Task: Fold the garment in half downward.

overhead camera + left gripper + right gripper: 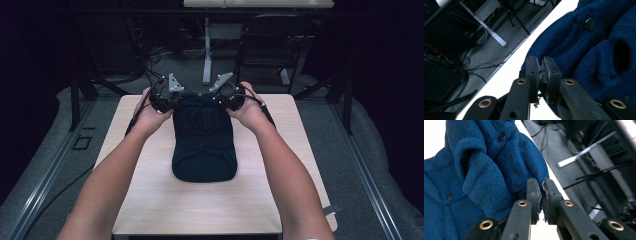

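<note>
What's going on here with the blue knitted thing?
A person holds a hand-held gripper in each hand at a wooden table. A dark blue knitted garment with buttons lies folded on it. The left hand-held gripper and right hand-held gripper are each shut on the fabric at the garment's far corners.

The high view is running dim, darkness swallowing everything around the tabletop (150, 195). In both gripper views the tabletop is blowing out to white glare, and the floor beyond it is blurring softly.
</note>
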Action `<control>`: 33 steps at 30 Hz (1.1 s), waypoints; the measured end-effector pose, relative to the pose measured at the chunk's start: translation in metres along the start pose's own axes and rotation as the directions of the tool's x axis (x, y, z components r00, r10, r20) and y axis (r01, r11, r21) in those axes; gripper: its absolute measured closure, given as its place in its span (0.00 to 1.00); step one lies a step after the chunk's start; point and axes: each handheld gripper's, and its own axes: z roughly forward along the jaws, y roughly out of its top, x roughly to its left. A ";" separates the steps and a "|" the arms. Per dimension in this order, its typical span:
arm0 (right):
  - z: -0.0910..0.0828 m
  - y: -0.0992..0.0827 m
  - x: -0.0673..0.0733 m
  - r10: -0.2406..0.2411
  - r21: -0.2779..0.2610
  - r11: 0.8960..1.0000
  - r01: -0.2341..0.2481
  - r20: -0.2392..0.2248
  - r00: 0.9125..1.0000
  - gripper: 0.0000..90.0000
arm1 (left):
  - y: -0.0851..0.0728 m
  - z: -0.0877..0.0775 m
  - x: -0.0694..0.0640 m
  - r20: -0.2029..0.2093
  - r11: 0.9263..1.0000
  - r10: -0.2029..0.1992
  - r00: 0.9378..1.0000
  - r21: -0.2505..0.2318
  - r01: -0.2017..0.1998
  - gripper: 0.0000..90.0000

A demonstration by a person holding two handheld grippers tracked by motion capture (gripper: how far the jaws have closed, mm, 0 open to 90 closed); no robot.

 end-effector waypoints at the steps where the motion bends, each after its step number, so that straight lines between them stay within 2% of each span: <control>1: -0.002 0.001 -0.001 -0.003 -0.001 1.000 0.003 0.010 1.000 0.93 | 0.003 -0.002 0.000 -0.007 1.000 0.000 1.000 -0.004 0.000 0.93; 5: -0.009 0.004 -0.006 0.011 -0.039 0.999 -0.009 0.053 0.999 0.94 | 0.014 -0.013 0.004 -0.074 0.999 -0.004 0.997 -0.048 0.001 0.93; 6: -0.011 0.005 -0.007 0.022 -0.062 0.998 -0.018 0.069 0.997 0.93 | 0.016 -0.014 0.003 -0.094 0.998 -0.005 0.996 -0.060 -0.001 0.93; 7: -0.013 0.005 -0.007 0.031 -0.082 0.996 -0.024 0.084 0.996 0.93 | 0.017 -0.016 0.002 -0.106 0.998 0.003 0.994 -0.060 -0.010 0.93; 9: -0.014 0.005 -0.006 0.030 -0.088 0.996 -0.022 0.096 0.995 0.93 | 0.015 -0.014 -0.002 -0.117 0.998 0.012 0.993 -0.055 -0.019 0.93; 11: -0.009 0.001 -0.001 0.016 -0.069 0.998 -0.009 0.089 0.996 0.93 | 0.011 -0.009 -0.008 -0.104 0.999 0.041 0.994 -0.026 -0.044 0.93; 14: 0.000 -0.007 0.008 -0.004 -0.043 0.999 0.007 0.076 0.997 0.93 | 0.001 -0.001 -0.013 -0.065 0.999 0.032 0.997 -0.004 -0.033 0.93; 15: 0.002 -0.010 0.010 -0.011 -0.033 0.999 0.013 0.066 0.998 0.93 | -0.002 0.001 -0.015 -0.055 0.999 0.051 0.997 0.009 -0.050 0.93; 22: 0.012 -0.026 0.020 -0.019 -0.008 1.000 0.020 0.027 0.999 0.93 | -0.017 0.010 -0.028 -0.005 0.999 0.035 0.999 0.018 -0.035 0.93; 29: 0.015 -0.032 0.025 -0.023 0.006 1.000 0.023 0.020 1.000 0.93 | -0.019 0.014 -0.034 0.002 0.998 0.042 0.999 0.040 -0.042 0.93; 33: 0.015 -0.035 0.026 -0.022 -0.010 1.000 0.022 0.023 1.000 0.93 | -0.018 0.013 -0.033 0.002 0.999 0.035 0.999 0.032 -0.035 0.93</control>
